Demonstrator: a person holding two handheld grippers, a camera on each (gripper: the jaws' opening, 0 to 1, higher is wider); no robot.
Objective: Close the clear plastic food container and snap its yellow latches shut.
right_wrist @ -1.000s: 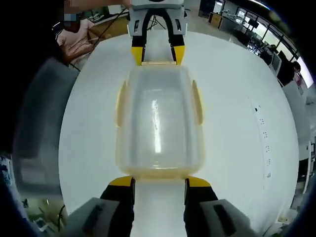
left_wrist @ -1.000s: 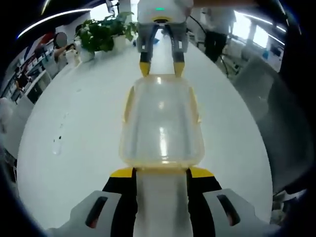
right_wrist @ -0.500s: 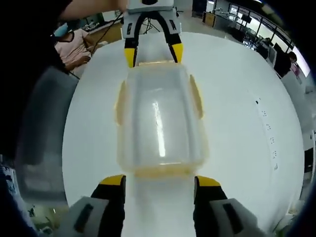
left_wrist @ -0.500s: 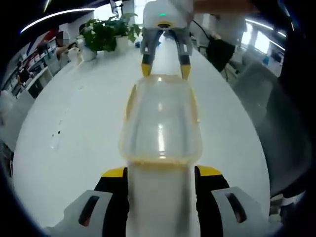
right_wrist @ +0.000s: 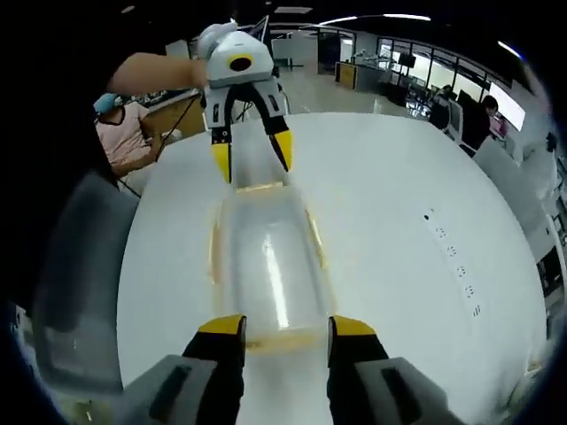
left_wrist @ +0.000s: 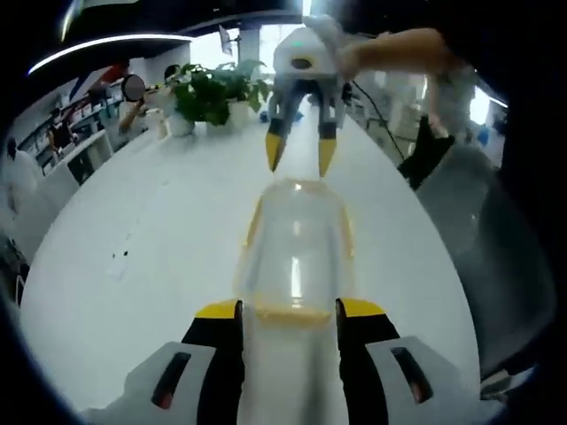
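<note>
The clear container (left_wrist: 295, 251) sits lid-on in the middle of the white table (left_wrist: 159, 239). The left hand-held gripper (left_wrist: 287, 309) and right hand-held gripper (right_wrist: 275, 325) face each other across its two ends, jaws apart, seemingly to press the end latches.

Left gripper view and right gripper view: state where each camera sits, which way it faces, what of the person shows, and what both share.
Left gripper view: rides the left tool, looking along its jaws over the clear food container toward the right tool, potted plants behind; a forearm shows.
Right gripper view: rides the right tool, looking the opposite way over the container toward the left tool; a forearm shows.
Shared: container, white table, both tools, facing each other from opposite ends.
</note>
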